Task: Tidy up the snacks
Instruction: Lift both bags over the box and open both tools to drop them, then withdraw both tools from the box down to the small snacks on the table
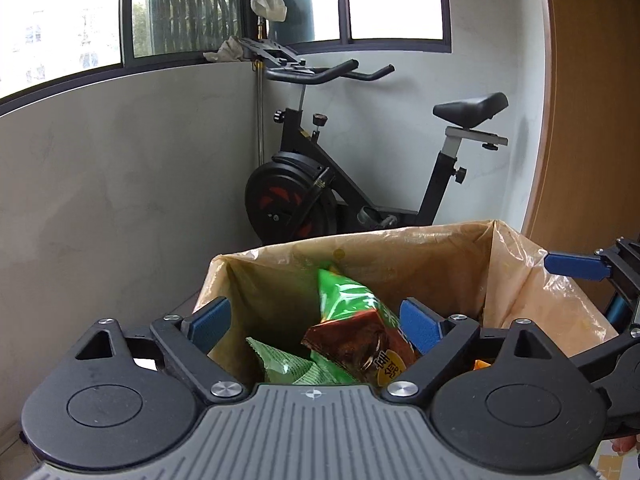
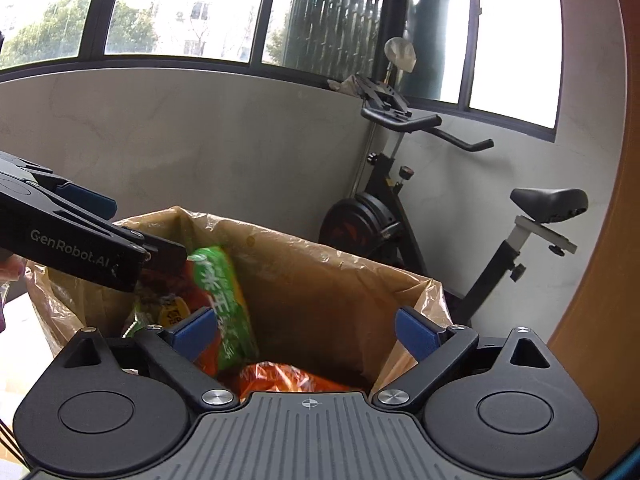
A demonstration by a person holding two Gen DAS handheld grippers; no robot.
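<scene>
A bin lined with a tan plastic bag (image 1: 404, 240) (image 2: 320, 258) stands open below both grippers. In the left wrist view my left gripper (image 1: 316, 318) is open over the bin mouth, its blue pads wide apart. A green snack packet (image 1: 344, 294), a brown packet (image 1: 356, 350) and another green packet (image 1: 288, 364) lie in the bin beneath it. My right gripper (image 2: 306, 330) is open too, with nothing pressed between its pads. A green packet (image 2: 226, 300) stands tilted beside its left pad, and an orange packet (image 2: 292, 378) lies lower in the bag. My left gripper (image 2: 80, 232) reaches in from the left.
A black exercise bike (image 1: 360, 184) (image 2: 400, 220) stands in the corner right behind the bin. Grey walls with windows above close off the back and left. A wooden panel (image 1: 592, 120) rises at the right. A blue fingertip (image 1: 576, 266) of my right gripper shows at the right edge.
</scene>
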